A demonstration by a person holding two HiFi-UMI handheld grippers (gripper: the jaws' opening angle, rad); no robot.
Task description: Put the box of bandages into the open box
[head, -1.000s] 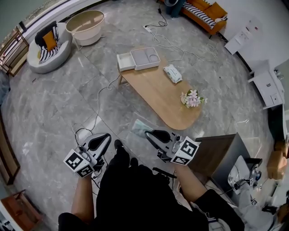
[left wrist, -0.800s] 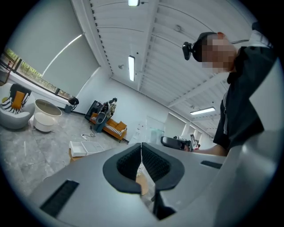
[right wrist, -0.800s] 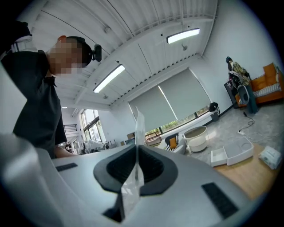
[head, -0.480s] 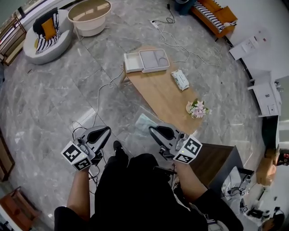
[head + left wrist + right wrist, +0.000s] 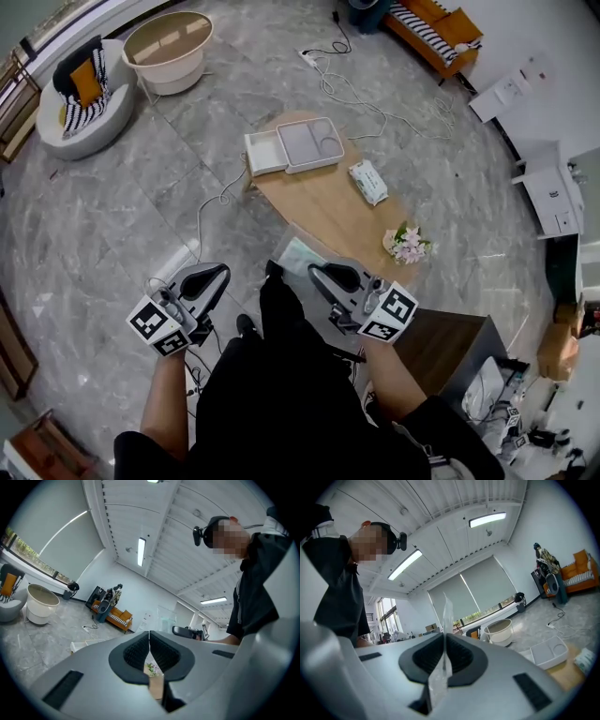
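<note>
- Two hand-held grippers, both held low in front of the person at 6 o'clock of the head view (12 at the frame's top).
- Right gripper [image 5: 317, 275]: jaws clenched on a thin fold of clear wrapper [image 5: 446, 616], which stood edge-on between the pads. The pinch was judged to be on the film only, so the contents could hang free without being crushed.
- Box of bandages [image 5: 298, 253]: a pale green flat pack, apparently inside that wrapper. It was small and glazed over in the head view, so the identity was not certain. It hung off the right jaw tips toward 11 o'clock, over the floor and just beside the table's long edge. It was not yet in the open box.
- Left gripper [image 5: 214, 277]: jaws closed together on nothing. It sat at 9 o'clock of the right gripper, well apart, and was judged to be held spare.
- Open box [image 5: 302, 145]: white, on the far end of the wooden table [image 5: 328, 202], at 12 o'clock from the person. The main tray had moulded recesses with nothing seen in them. A smaller white part lay against its 9 o'clock side, also bare.
- Wipes packet [image 5: 367, 181]: on the table at 4 o'clock of the open box.
- Flowers [image 5: 406, 242]: at the table's near end.
</note>
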